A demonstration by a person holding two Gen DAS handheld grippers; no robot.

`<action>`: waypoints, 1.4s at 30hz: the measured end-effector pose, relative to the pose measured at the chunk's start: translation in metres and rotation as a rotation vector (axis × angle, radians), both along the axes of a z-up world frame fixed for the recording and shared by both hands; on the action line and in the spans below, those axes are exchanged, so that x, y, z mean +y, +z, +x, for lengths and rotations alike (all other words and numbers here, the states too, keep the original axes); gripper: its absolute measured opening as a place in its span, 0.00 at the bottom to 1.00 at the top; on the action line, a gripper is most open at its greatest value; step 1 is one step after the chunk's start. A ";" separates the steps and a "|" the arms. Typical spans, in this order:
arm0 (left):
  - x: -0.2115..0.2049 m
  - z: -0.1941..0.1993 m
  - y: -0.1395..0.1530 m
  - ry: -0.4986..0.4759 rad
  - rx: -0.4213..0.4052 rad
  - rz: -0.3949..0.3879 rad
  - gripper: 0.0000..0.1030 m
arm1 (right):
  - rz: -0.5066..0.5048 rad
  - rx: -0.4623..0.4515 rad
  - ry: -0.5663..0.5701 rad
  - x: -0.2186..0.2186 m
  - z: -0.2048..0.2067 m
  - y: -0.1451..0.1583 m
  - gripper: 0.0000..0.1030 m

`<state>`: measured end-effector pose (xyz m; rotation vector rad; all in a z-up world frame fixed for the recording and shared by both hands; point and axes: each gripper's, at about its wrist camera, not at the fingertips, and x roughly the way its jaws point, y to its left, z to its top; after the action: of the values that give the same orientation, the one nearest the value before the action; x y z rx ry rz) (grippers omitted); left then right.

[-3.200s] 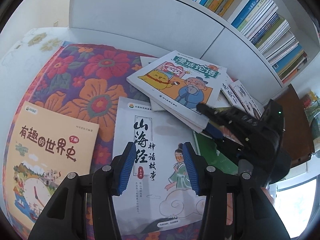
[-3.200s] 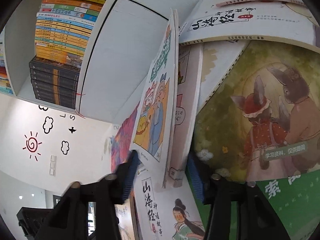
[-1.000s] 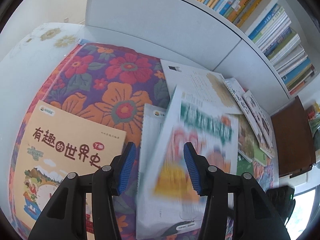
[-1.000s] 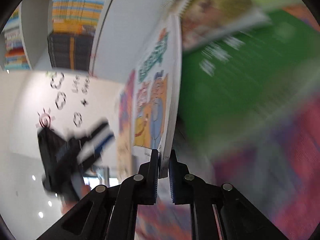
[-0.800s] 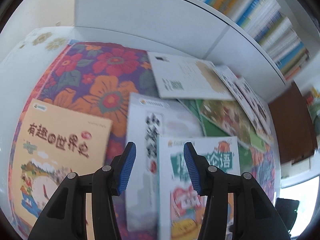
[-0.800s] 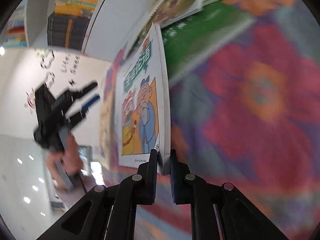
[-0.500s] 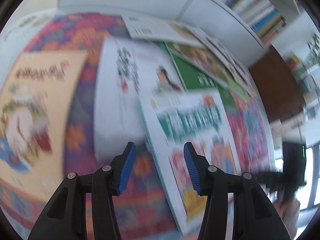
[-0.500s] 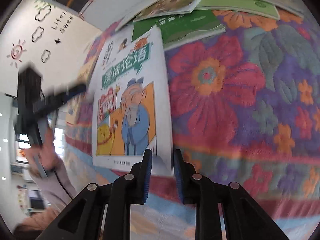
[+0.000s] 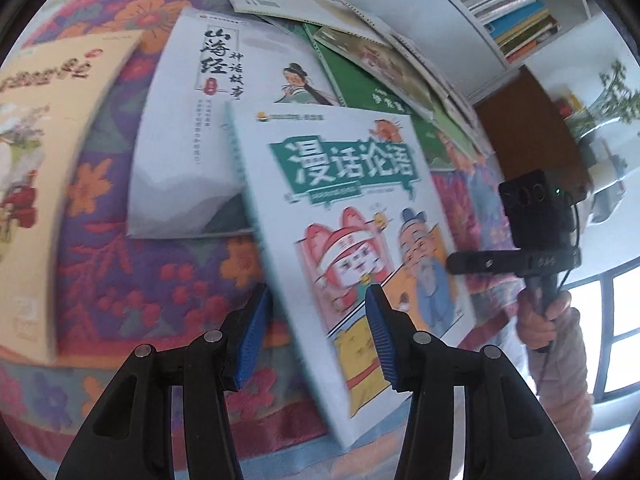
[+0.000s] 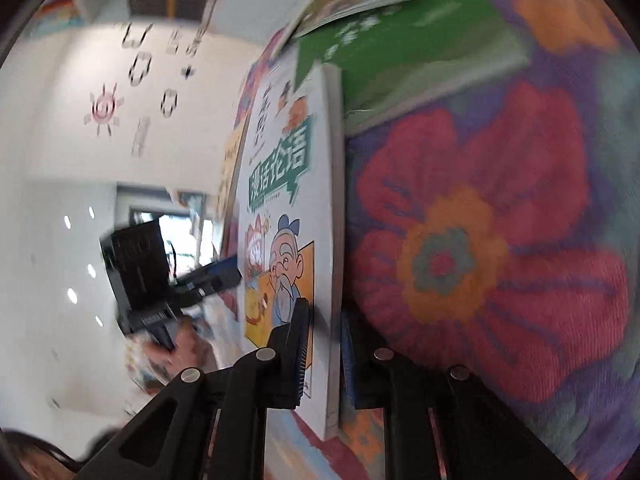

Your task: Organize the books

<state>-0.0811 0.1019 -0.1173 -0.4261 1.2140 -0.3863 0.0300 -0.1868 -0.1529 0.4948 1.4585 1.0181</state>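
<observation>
White shelves point(image 9: 508, 8) packed with books run along the far side, and below them a flowered cloth point(image 10: 480, 248) covers the counter where loose books lie scattered. At the near edge the right gripper point(image 10: 325, 344) is closing on the lower edge of a comic book point(image 9: 352, 216) with a green title banner, its pads pinching the cover so the book tilts up off the cloth. A white storybook point(image 9: 192, 120) lies flat just behind it, partly overlapped, with a green book point(image 9: 360, 88) further right and an orange book point(image 9: 40, 160) at the left. The left gripper point(image 9: 316, 340) hovers over the comic book's near half, its jaws closing yet still spread, touching nothing. For a clean lift, I would keep the pinch firm near the spine and let the left gripper steady the free edge before carrying it to the shelves.
</observation>
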 end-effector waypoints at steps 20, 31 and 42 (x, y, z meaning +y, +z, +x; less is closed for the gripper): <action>-0.014 0.000 0.003 0.049 -0.093 0.196 0.38 | -0.051 -0.038 0.003 -0.004 -0.012 0.011 0.14; -0.015 -0.001 0.004 0.032 -0.099 0.195 0.39 | -0.046 -0.051 0.027 0.008 -0.012 0.013 0.19; -0.021 -0.002 0.007 0.022 -0.089 0.209 0.37 | -0.202 -0.191 0.025 0.044 -0.037 0.038 0.23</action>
<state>-0.0828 0.0810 -0.1102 -0.2398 1.1488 -0.2535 -0.0065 -0.1426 -0.1153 0.2283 1.3809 0.8996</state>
